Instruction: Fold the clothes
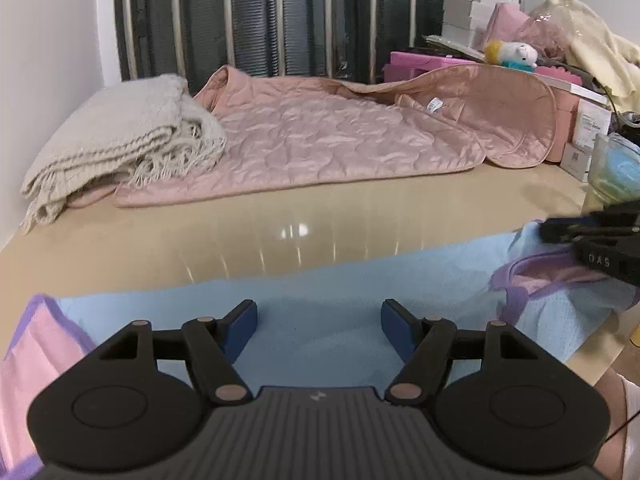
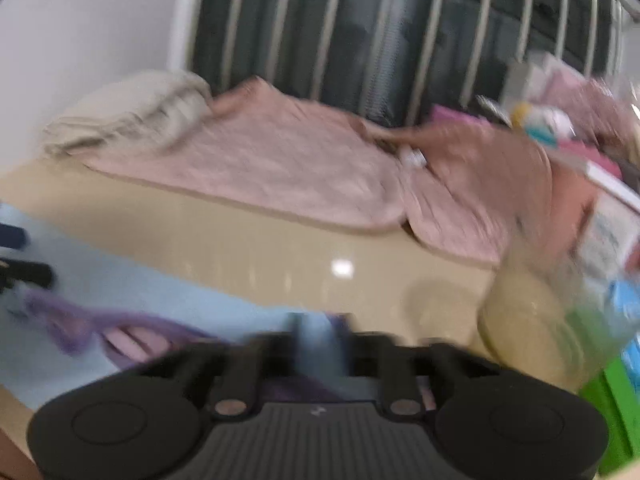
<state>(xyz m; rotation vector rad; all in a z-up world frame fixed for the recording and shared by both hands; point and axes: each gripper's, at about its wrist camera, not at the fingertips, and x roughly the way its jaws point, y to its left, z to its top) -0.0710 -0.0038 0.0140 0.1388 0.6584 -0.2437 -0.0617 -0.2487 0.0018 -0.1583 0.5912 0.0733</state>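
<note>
A light blue garment [image 1: 320,312] with pink panels and purple trim lies flat on the beige tabletop [image 1: 280,224]. My left gripper [image 1: 319,330] is open and empty, low over the blue cloth, its blue pads wide apart. My right gripper [image 2: 318,344] is shut on a fold of the blue garment [image 2: 316,344] near its purple-trimmed edge [image 2: 132,328]; that view is motion-blurred. The right gripper also shows at the right edge of the left wrist view [image 1: 596,240], beside the purple collar [image 1: 532,268].
A pink quilted blanket [image 1: 340,136] and a folded cream knit throw [image 1: 120,140] lie at the back. Boxes, a plush toy [image 1: 516,54] and a plastic container [image 1: 616,168] crowd the right side. A barred window [image 1: 280,16] stands behind.
</note>
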